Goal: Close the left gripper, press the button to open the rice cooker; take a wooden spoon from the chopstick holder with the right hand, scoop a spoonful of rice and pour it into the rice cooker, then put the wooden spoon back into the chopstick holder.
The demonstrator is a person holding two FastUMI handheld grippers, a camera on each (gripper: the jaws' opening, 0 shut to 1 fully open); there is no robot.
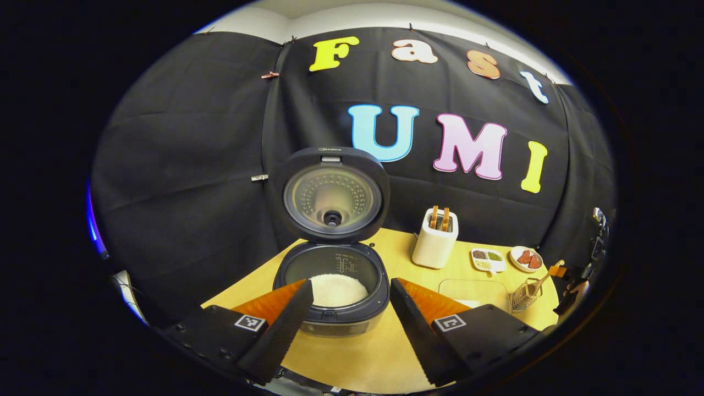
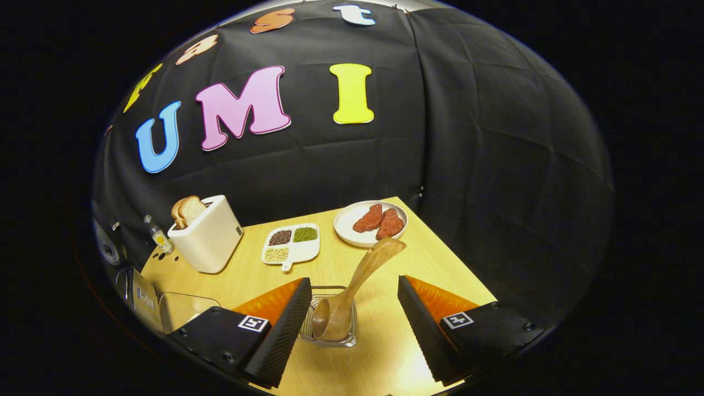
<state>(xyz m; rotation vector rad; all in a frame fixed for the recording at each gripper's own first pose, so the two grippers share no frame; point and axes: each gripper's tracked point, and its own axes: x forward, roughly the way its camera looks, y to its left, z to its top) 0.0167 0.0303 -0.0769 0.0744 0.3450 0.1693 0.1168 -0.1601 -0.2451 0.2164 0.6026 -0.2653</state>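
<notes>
Rice cooker [image 1: 332,264] stood with its lid up and white rice [image 1: 338,290] in the pot, right ahead of your left gripper [image 1: 352,313], whose fingers were spread apart. Right of the cooker, your wooden spoon [image 2: 352,286] leaned in the chopstick holder [image 2: 330,319], between the released fingers of your right gripper [image 2: 352,324]. Beyond the cooker's right side sat the toaster [image 1: 434,239].

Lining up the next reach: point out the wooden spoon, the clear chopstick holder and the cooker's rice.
brown wooden spoon [image 2: 367,269], right gripper view, mid-handle
clear wire-framed chopstick holder [image 2: 352,340], right gripper view, front wall
white rice [image 1: 338,290], left gripper view, centre of the heap
</notes>
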